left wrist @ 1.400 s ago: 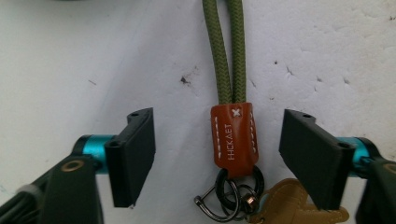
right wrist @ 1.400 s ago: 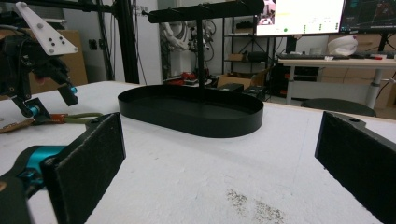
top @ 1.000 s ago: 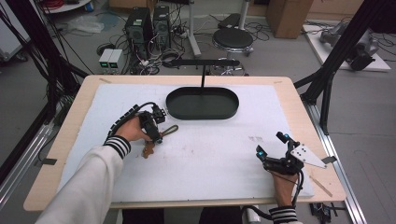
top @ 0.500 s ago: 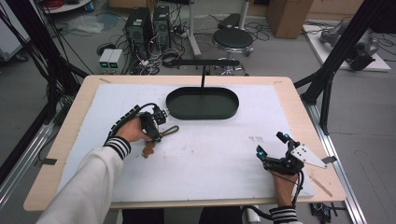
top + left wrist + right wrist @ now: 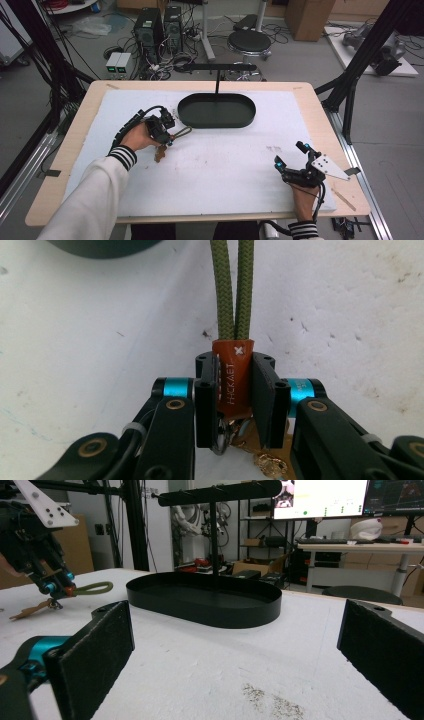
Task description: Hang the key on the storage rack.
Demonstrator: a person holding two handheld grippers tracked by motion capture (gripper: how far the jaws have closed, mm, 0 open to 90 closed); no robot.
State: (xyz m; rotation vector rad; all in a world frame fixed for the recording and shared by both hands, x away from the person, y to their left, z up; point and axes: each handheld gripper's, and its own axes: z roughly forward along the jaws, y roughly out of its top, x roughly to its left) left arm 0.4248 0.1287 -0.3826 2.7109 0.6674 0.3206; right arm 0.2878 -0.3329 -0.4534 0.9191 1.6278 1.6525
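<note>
A: Starting at the left side of the bench (image 5: 70,150) — what is the left gripper (image 5: 167,137) doing?

B: Its jaws have just been closing, and they are now clamped on the orange sleeve (image 5: 234,377) of a keyring strap. In the left gripper view the pads press on both sides of that sleeve, with the green cord loop (image 5: 233,290) running straight out beyond the tips.

A: Why take it by the sleeve rather than the cord?

B: My guess is that the sleeve is the stiff part. Held there, the loop stays open and free, which would suit hanging it on the bar (image 5: 218,66) of the stand behind.

A: And where does the strap lie?

B: On the white mat, left of the middle of the bench, just before the near left end of the black oval tray (image 5: 240,122). Its long axis runs slantwise: the loop points toward the tray and the far right, while the brown tag (image 5: 160,153) and keys trail back toward the near edge, resting on the mat.

A: Anything at the right?

B: The right gripper (image 5: 290,159) rests near the near right corner, well apart from the strap. Its jaws stand wide apart with nothing between them, facing the tray. It looks to be waiting, kept out of the way.
</note>
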